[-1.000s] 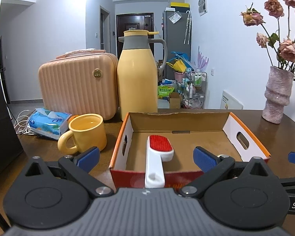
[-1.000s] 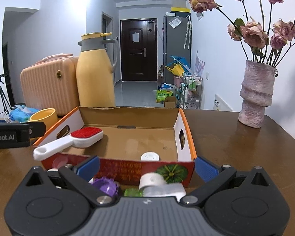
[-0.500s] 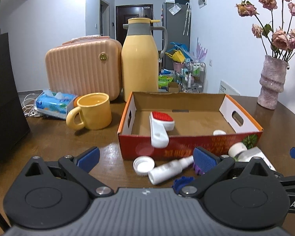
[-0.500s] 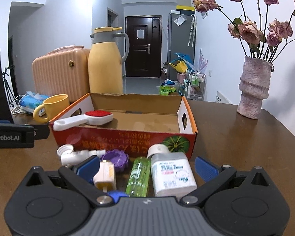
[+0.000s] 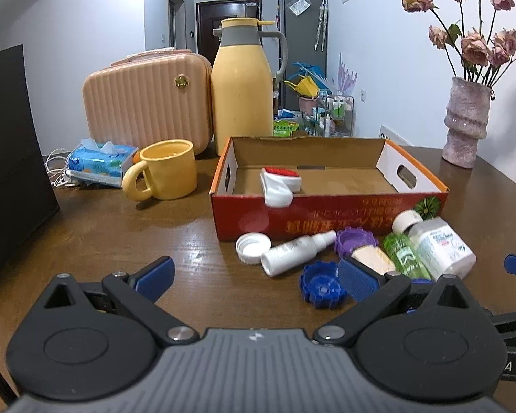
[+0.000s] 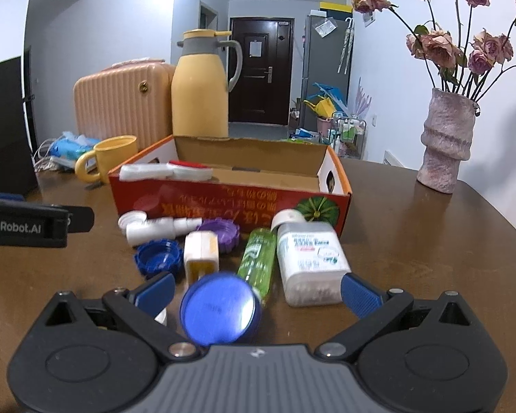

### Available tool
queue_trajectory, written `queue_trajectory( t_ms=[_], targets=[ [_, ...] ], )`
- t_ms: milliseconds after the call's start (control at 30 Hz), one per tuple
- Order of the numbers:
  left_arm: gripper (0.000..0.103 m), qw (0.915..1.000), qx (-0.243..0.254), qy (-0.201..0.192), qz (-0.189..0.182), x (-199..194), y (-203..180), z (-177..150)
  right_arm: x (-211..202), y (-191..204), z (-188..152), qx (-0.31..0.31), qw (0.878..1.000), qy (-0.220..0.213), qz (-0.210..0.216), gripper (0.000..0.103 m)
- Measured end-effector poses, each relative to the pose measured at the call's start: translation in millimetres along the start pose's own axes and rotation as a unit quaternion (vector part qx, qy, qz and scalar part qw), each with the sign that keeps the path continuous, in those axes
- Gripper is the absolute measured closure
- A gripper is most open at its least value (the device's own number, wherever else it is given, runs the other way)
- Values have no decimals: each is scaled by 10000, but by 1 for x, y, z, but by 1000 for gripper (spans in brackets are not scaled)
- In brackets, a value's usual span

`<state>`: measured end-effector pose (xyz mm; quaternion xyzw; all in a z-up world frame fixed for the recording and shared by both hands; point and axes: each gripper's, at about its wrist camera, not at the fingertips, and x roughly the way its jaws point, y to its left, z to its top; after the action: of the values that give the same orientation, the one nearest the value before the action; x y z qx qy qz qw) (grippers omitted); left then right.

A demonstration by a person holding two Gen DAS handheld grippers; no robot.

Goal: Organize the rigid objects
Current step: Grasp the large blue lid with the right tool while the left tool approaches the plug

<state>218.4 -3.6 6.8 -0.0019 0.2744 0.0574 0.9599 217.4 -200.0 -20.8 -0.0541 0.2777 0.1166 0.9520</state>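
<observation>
Both grippers have drawn back from the cardboard box (image 5: 326, 203); the left gripper (image 5: 254, 277) and right gripper (image 6: 256, 290) gape empty; lint brush (image 5: 278, 186) lies boxed, so the near clutter, blue lid (image 6: 220, 309) nearest, comes next.

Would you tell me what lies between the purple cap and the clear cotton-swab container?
In the right wrist view, the green bottle lies between the purple cap and the swab container.

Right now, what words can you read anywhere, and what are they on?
"GenRobot.AI": on the left gripper, seen from the right wrist.
"A S": on the right gripper's side, cut off.
Box: printing upside down, unreadable.
White bottle: label blurred.
Green bottle: label too small.
</observation>
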Motion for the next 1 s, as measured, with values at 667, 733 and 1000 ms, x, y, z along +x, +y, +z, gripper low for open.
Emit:
queue_trajectory(
  t_ms=[667,733,1000],
  targets=[
    [0,9997,-27,233,-70,-8,17,-32,33,24,-23,-597,9972,440,-126,6],
    [0,9997,-42,249,-67,-7,19,-34,38,25,-23,-632,9969,461,-114,7],
    [0,9994,-126,315,-33,-3,25,-37,48,27,-25,-718,9968,344,61,27]
  ],
)
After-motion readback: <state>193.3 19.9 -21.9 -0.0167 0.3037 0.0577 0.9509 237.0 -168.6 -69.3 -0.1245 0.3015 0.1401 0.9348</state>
